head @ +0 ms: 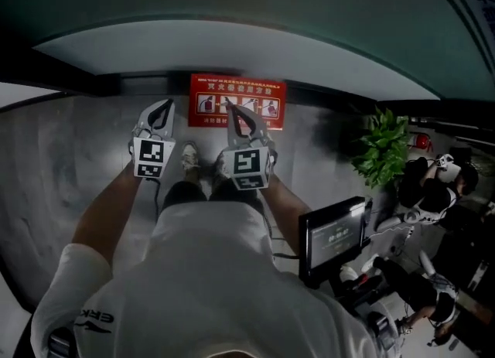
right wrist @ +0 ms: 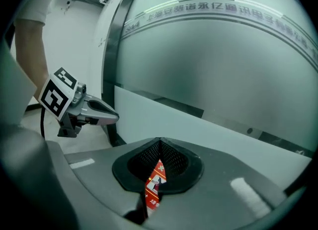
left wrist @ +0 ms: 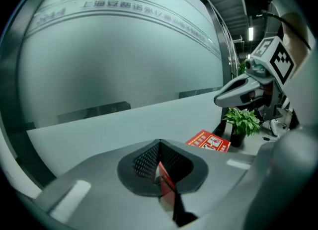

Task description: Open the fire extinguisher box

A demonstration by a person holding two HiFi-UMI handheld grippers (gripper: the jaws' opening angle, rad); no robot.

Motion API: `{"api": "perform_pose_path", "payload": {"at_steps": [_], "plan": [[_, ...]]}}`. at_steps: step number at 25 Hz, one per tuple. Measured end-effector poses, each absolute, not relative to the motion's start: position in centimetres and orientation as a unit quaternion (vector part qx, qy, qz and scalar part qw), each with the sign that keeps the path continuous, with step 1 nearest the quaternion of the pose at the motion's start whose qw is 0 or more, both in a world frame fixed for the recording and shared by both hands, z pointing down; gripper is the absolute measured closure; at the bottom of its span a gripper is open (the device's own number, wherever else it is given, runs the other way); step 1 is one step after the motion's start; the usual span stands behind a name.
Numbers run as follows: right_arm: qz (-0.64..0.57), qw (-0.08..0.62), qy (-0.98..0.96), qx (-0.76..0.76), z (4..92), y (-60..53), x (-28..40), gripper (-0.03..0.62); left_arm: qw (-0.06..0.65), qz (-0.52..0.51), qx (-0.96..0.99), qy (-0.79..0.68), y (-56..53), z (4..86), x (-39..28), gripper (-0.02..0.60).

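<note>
The fire extinguisher box (head: 237,101) is a low red box with white pictograms, standing on the floor against the foot of a frosted glass wall. Its lid looks closed. I hold both grippers above and short of it, touching nothing. My left gripper (head: 163,109) is shut and empty, left of the box. My right gripper (head: 235,110) is shut and empty, its tips over the box's front. In the left gripper view the jaws (left wrist: 159,142) meet, with the box (left wrist: 209,141) ahead to the right. In the right gripper view the jaws (right wrist: 160,141) meet, and the box (right wrist: 153,187) shows below them.
The frosted glass wall (head: 232,47) runs across behind the box. A potted green plant (head: 383,146) stands to the right of it. Further right are a dark monitor (head: 334,234) and seated people (head: 433,186). My shoes (head: 190,157) stand on the grey floor just before the box.
</note>
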State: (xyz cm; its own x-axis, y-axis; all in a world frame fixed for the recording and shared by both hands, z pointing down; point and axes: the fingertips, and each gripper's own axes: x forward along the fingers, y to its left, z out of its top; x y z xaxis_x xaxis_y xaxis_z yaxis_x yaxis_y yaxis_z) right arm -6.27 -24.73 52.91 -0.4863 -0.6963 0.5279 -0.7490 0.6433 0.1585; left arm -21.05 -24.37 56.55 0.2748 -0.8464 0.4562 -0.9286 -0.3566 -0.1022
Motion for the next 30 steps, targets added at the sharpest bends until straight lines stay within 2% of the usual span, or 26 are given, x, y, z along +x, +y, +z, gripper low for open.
{"api": "perform_pose_path", "payload": {"at_steps": [9,16,25,30], "plan": [[0.060,0.337,-0.861,0.376,62.2,-24.2,-6.9,0.580,0.089,0.311,0.805,-0.498,-23.7,68.2,-20.1,0.579],[0.077,0.359,-0.855,0.366,66.8,-24.7,-6.6,0.580,0.013,0.384,0.841,-0.382,-20.9,74.1,-17.6,0.569],[0.088,0.390,-0.850,0.344,71.7,-23.1,-6.7,0.580,-0.055,0.435,0.849,-0.293,-18.2,78.6,-15.6,0.312],[0.097,0.400,-0.847,0.337,73.2,-21.9,-6.8,0.580,-0.126,0.472,0.827,-0.278,-18.3,80.3,-15.1,0.288]]}}
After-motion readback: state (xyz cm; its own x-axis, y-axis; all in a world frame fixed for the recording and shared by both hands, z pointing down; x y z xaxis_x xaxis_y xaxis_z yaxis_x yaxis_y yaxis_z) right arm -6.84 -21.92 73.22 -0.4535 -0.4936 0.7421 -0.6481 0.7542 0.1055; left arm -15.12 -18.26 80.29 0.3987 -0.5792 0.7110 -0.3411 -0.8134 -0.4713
